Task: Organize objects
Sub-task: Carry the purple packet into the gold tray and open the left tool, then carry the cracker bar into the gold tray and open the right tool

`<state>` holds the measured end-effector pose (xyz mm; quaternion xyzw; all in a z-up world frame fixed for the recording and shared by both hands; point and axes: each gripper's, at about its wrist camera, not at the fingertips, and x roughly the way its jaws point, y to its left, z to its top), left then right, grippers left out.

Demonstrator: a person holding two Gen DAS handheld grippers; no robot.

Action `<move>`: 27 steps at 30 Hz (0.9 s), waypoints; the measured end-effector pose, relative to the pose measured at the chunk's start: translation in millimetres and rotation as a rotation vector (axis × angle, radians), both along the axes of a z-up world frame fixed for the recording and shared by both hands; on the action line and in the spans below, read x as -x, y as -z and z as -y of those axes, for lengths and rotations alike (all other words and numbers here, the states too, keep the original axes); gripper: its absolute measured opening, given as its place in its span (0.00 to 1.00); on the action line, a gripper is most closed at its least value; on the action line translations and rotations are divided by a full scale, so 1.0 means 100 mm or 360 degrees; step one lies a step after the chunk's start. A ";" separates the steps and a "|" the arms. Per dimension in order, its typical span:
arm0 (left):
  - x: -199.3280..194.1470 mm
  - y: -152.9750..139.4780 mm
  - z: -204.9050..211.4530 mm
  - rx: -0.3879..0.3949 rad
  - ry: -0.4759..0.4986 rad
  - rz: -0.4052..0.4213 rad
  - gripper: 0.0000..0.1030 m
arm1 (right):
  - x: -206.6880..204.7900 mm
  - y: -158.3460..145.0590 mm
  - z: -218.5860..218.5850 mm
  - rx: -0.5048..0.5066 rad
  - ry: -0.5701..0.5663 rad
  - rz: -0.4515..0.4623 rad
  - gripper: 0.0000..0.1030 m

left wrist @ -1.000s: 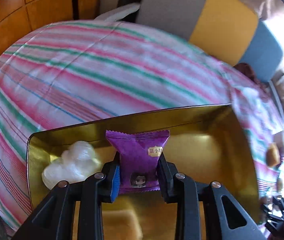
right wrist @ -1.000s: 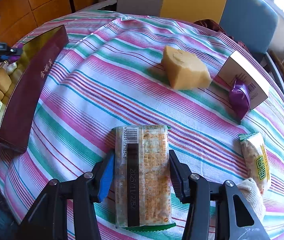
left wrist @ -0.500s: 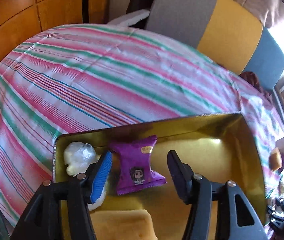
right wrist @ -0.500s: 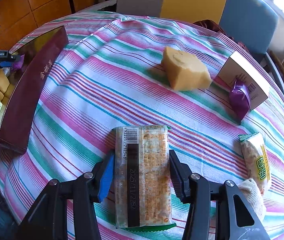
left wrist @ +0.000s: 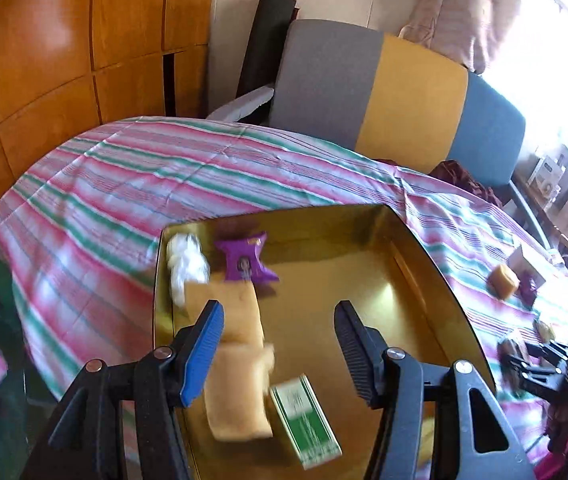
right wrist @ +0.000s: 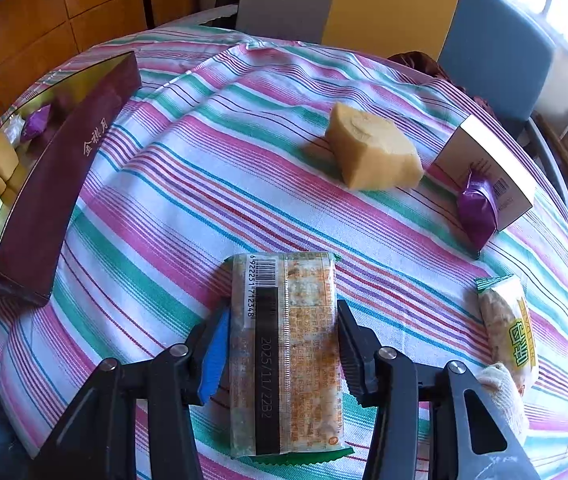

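Observation:
My left gripper (left wrist: 278, 308) hangs open and empty above the gold-lined box (left wrist: 423, 264). Inside the box lie a purple packet (left wrist: 246, 264), a white wrapped lump (left wrist: 186, 264), two yellow cakes (left wrist: 240, 312) and a green-and-white packet (left wrist: 303, 416). In the right wrist view my right gripper (right wrist: 284, 310) straddles a long clear snack packet (right wrist: 284, 352) that lies flat on the striped cloth. Its jaws are closing, and the pads touch the packet's two long edges. The box's maroon wall (right wrist: 68, 172) stands at the far left.
On the cloth beyond the packet sit a yellow cake (right wrist: 371, 152), a white carton (right wrist: 483, 164) with a purple packet (right wrist: 477, 208) leaning on it, and a green-and-yellow snack packet (right wrist: 509, 324) at the right. A gloved hand (right wrist: 499, 392) holds the right gripper. A chair (left wrist: 363, 92) stands behind the table.
My left gripper let go of the purple packet, opened, and drew back and up from the box. The right gripper stayed over the snack packet, its jaws a little narrower.

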<state>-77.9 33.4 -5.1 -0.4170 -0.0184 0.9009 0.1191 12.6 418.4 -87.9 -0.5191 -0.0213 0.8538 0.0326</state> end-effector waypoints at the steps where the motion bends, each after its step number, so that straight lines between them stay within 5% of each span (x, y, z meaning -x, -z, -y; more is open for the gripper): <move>1: -0.05 0.00 0.01 -0.0007 -0.0004 0.0008 0.56 | 0.00 0.00 0.00 0.0001 0.0009 -0.0001 0.48; 16: -0.47 -0.06 0.08 0.0030 0.0035 -0.0120 0.56 | -0.03 -0.02 0.09 -0.0034 0.0291 -0.0027 0.47; 27: -0.49 0.00 0.11 0.0010 0.0046 -0.0080 0.56 | -0.02 -0.29 0.11 0.0203 0.0424 -0.0112 0.47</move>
